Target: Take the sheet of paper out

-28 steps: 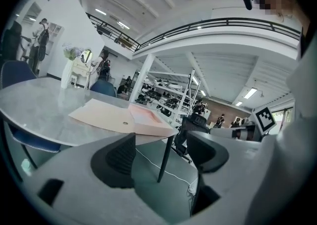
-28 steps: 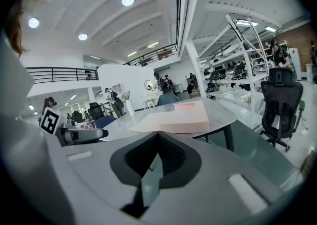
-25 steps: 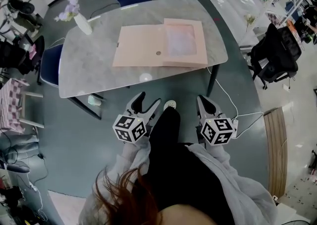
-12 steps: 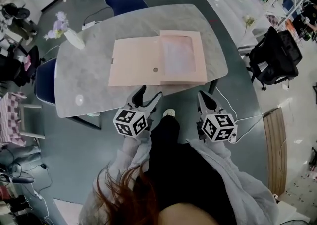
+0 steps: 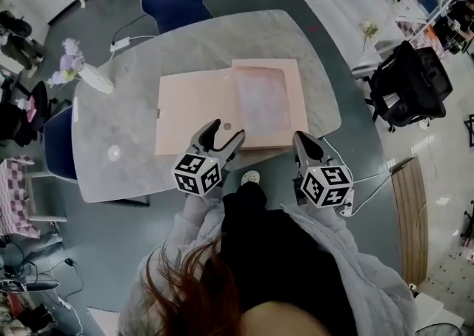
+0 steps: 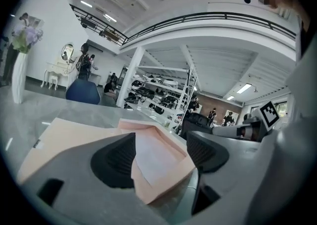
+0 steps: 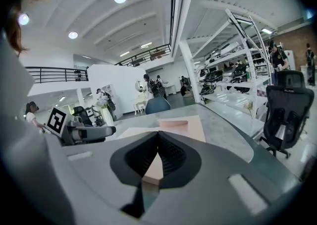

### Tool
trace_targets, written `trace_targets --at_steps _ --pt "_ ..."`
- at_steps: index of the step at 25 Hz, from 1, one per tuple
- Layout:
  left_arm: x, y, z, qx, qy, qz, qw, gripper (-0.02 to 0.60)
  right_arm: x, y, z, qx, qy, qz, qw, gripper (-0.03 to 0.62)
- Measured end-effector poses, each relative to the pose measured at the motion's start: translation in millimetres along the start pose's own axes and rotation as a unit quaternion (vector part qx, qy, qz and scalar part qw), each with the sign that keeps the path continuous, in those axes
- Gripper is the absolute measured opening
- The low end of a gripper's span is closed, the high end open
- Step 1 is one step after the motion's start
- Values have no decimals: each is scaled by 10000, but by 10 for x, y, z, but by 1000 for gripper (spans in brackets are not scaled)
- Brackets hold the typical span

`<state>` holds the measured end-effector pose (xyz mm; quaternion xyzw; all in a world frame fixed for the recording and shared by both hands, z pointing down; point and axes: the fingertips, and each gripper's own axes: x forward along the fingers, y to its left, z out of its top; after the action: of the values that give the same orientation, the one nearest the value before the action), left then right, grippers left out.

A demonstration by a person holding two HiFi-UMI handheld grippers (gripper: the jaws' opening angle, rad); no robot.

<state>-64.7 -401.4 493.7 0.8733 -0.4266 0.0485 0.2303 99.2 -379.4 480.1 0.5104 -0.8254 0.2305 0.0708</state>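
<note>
One vase [image 5: 92,78]: holds pale flowers at the table's far left corner, well apart from the work
Table [image 5: 118,127]: grey marble top; the pink box file lies open near the middle of its near edge
Lid [image 5: 191,109]: folded out flat to the left of the tray, its inner face up and nothing on it
Left gripper [image 5: 224,132]: claw spread wide with nothing between the pads; it hovers over the file's near edge, where lid and tray meet, and its own view looks along the tray through the open gap
Tray [image 5: 299,98]: the file's right half, a shallow pink frame lying flat and uncovered
Sheet of paper [image 5: 261,101]: pale, lying flat inside the tray and filling most of it; neither claw touches it
Right gripper [image 5: 302,137]: claw pressed together at the tips and pinching nothing; it hangs at the table's near edge, just beside the tray's near right corner, which shows beyond the closed pads
Done: by the look of it only the opening, as the file lies open and the sheet is bare to reach
Left: the whole of the taking out, meaning to lift an edge of the sheet, grip it, and draw it clear of the tray
</note>
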Motion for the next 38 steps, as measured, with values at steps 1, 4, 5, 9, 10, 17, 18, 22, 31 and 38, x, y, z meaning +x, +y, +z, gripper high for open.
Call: trace_targets --at_steps 1,4,5,9,10,17,18,22,31,38 --pt "69 44 10 5 31 -35 10000 311 52 -31 7 14 21 -34 10000 8" --pt "287 168 26 63 162 -143 9997 311 205 -122 48 47 54 -125 9999 8" --pt "359 202 25 93 219 -180 9996 311 255 -148 61 54 68 -145 9999 8" --pt "622 294 -13 221 478 -320 9981 311 426 -246 69 81 175 -181 9997 8" --pt "685 314 -32 252 552 -349 9975 311 464 -268 65 88 209 -184 9996 8" --pt "1082 499 -271 469 1282 -489 9894 311 683 -385 7 180 446 -220 9986 8" --pt "1145 525 -334 483 1452 -492 9870 311 703 -416 -3 198 478 -239 9984 8" --pt "1361 664 -584 352 2079 -413 9766 311 784 -517 -31 255 571 -297 9976 8" --pt "1582 913 -911 -160 2798 1 9599 295 887 -620 -90 332 713 -371 9962 8" --pt "1677 1011 -979 -110 2878 277 9572 255 929 -679 -108 374 752 -430 9955 8"
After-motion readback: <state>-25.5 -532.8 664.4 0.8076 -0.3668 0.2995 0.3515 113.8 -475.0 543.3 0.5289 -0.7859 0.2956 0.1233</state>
